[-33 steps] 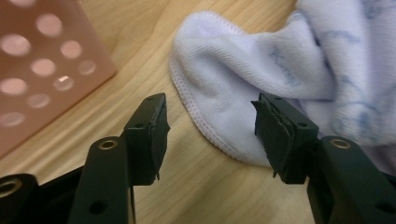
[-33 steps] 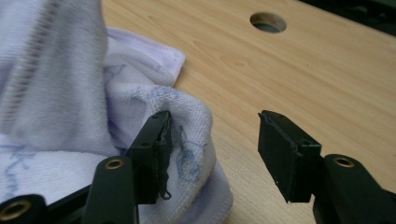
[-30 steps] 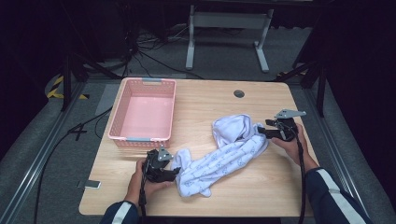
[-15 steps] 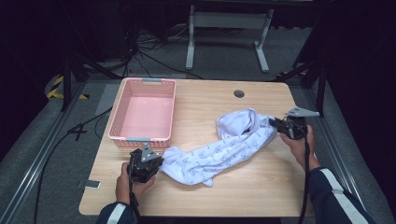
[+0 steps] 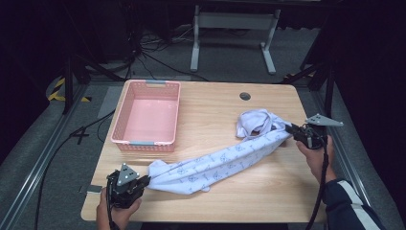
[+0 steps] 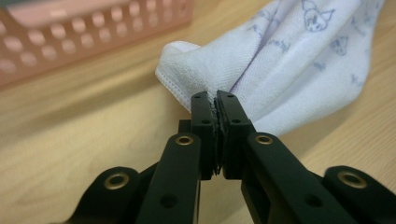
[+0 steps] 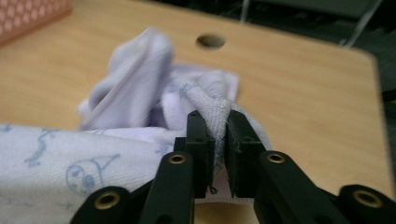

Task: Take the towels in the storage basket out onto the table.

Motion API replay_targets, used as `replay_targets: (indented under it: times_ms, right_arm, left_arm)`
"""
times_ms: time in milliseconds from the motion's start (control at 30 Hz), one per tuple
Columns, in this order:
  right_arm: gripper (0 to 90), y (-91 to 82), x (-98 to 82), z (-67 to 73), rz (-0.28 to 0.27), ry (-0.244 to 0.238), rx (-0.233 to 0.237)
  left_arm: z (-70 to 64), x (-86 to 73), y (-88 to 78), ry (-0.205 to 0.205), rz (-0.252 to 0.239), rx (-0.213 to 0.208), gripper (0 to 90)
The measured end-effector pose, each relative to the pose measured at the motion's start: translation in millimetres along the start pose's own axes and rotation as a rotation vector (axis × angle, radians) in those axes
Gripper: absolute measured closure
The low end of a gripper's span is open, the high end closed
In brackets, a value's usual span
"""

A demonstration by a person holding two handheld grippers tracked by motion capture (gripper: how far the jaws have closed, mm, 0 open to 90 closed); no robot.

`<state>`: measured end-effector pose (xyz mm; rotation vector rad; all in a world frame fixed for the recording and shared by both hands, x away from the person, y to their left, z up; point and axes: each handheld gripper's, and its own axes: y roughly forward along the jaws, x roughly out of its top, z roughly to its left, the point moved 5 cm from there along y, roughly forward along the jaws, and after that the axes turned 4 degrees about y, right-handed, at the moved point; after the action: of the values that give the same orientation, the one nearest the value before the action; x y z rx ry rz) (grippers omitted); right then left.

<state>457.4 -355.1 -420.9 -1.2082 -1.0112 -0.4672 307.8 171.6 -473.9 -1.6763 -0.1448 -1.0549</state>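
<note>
A white towel [image 5: 220, 160] with a small blue print lies stretched in a long band across the wooden table [image 5: 210, 108]. My left gripper [image 5: 146, 181] is at the front left corner, shut on the towel's near end [image 6: 289, 60]; its jaws have just closed and then eased a little, with the cloth edge pinched between them [image 6: 216, 100]. My right gripper [image 5: 288, 128] is at the right edge, shut on a rolled hem of the towel [image 7: 130, 93]; its jaws [image 7: 215, 121] also just closed and eased slightly on the cloth. A bunched part of the towel sits beside the right gripper.
A pink plastic basket [image 5: 143, 143] stands on the table's left half, just beyond the left gripper [image 6: 70, 42]. A round cable hole [image 5: 245, 96] is near the far edge [image 7: 210, 41]. Metal frame legs and cables stand on the floor behind.
Both grippers closed on the towel's ends and drew apart, left toward the front left corner, right toward the right edge. The crumpled towel is now pulled out into a long band.
</note>
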Motion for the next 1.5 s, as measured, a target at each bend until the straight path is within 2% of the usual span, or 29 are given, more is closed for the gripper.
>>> replay_targets:
  times_ms: [33, 67, 100, 133, 167, 200, 233, 267, 333, 400, 433, 500, 567, 600, 667, 733, 767, 833, 900, 967, 1000, 1033, 1067, 1133, 1200, 1300, 1400, 1467, 1500]
  right_arm:
    - [78.2, 0.0, 0.0, 0.0, 0.0, 0.0, 0.0]
    - [76.7, 6.7, -8.5, 5.0, 0.074, -0.033, 0.027]
    - [75.0, 9.7, -13.6, 8.7, 0.097, -0.046, 0.059]
    - [74.8, 10.6, -17.4, 15.5, 0.119, -0.067, 0.131]
    - [75.4, 9.9, -19.0, 19.8, 0.118, -0.08, 0.148]
    - [75.4, 9.9, -19.0, 19.8, 0.118, -0.08, 0.148]
    - [76.0, 7.5, -21.5, 27.2, 0.116, -0.119, 0.17]
    - [80.9, -0.1, -20.0, 42.8, 0.06, -0.183, 0.225]
    - [84.2, -3.3, -17.1, 49.3, 0.034, -0.192, 0.238]
    - [87.1, -7.6, -11.6, 64.3, -0.014, -0.209, 0.299]
    - [88.0, -8.3, -10.3, 73.4, -0.025, -0.218, 0.329]
    - [88.2, -7.5, -12.0, 95.9, -0.006, -0.265, 0.409]
    - [82.9, -5.9, -15.9, 114.9, 0.023, -0.371, 0.409]
    - [72.9, -5.8, -13.5, 116.2, 0.008, -0.396, 0.368]
    - [65.9, -5.1, -6.4, 105.6, -0.024, -0.368, 0.307]
    - [55.3, 0.9, 1.6, 74.3, -0.031, -0.278, 0.208]
    - [55.3, 0.9, 1.6, 74.3, -0.031, -0.278, 0.208]
    - [49.8, 10.6, 5.8, 41.5, -0.024, -0.226, 0.108]
    - [46.2, 22.5, 6.4, 14.6, 0.003, -0.177, 0.065]
    - [43.1, 34.1, 3.8, -5.7, 0.033, -0.125, 0.076]
    - [40.5, 39.3, 2.3, -11.5, 0.051, -0.117, 0.077]
    - [36.2, 48.7, -0.7, -19.2, 0.099, -0.108, 0.076]
    - [35.1, 57.4, -3.1, -24.1, 0.126, -0.122, 0.07]
    - [33.6, 68.9, -5.8, -27.8, 0.127, -0.152, 0.06]
    - [27.9, 79.1, -7.6, -27.4, 0.156, -0.134, 0.092]
    - [28.0, 91.8, -11.6, -23.8, 0.207, -0.106, 0.143]
    - [39.9, 97.3, -12.9, -20.3, 0.233, -0.112, 0.187]
    - [58.2, 97.1, -12.2, -18.8, 0.234, -0.116, 0.223]
    - [58.2, 97.1, -12.2, -18.8, 0.234, -0.116, 0.223]
  left_arm:
    - [0.0, 0.0, 0.0, 0.0, 0.0, 0.0, 70.9]
    - [0.8, -1.0, 1.9, -0.001, -0.015, -0.017, 70.9]
    - [0.3, 0.9, 2.0, 0.001, -0.034, -0.021, 67.2]
    - [-0.8, 3.2, 1.9, 0.007, -0.052, -0.023, 61.1]
    - [-3.7, 8.0, 2.5, 0.019, -0.081, -0.028, 56.8]
    - [-3.7, 8.0, 2.5, 0.019, -0.081, -0.028, 54.0]
    - [-8.1, 12.8, 4.2, 0.057, -0.099, -0.045, 54.0]
    - [-12.9, 16.7, 7.3, 0.095, -0.108, -0.068, 52.9]
    - [-21.2, 23.1, 16.6, 0.158, -0.092, -0.088, 54.1]
    - [-33.4, 28.0, 28.4, 0.173, -0.083, -0.139, 54.3]
    - [-38.7, 29.7, 33.5, 0.211, -0.06, -0.147, 54.7]
    - [-50.6, 34.3, 43.5, 0.256, -0.034, -0.163, 55.9]
    - [-58.7, 38.7, 49.3, 0.284, -0.016, -0.189, 58.3]
    - [-61.0, 39.6, 51.2, 0.292, -0.018, -0.2, 61.6]
    - [-68.4, 37.9, 57.2, 0.302, 0.009, -0.237, 64.1]
    - [-74.2, 34.4, 61.4, 0.302, 0.037, -0.253, 66.0]
    - [-74.2, 34.4, 61.4, 0.302, 0.037, -0.253, 65.7]
    - [-80.9, 32.5, 63.6, 0.328, 0.052, -0.268, 65.5]
    - [-85.0, 32.8, 64.3, 0.342, 0.055, -0.277, 66.8]
    - [-86.8, 31.6, 65.3, 0.355, 0.069, -0.284, 67.5]
    - [-86.8, 31.6, 66.1, 0.347, 0.059, -0.289, 67.6]
    - [-85.7, 31.1, 65.7, 0.342, 0.069, -0.301, 67.6]
    - [-85.2, 31.0, 65.7, 0.336, 0.071, -0.305, 67.8]
    - [-85.3, 31.1, 65.8, 0.347, 0.071, -0.304, 68.1]
    - [-86.5, 31.0, 65.7, 0.348, 0.072, -0.305, 68.3]
    - [-89.4, 30.0, 65.0, 0.344, 0.08, -0.324, 69.3]
    - [-93.6, 30.7, 65.4, 0.368, 0.073, -0.348, 69.8]
    - [-96.0, 30.3, 64.8, 0.364, 0.084, -0.356, 70.3]
    - [-99.9, 30.8, 65.3, 0.374, 0.079, -0.37, 70.3]
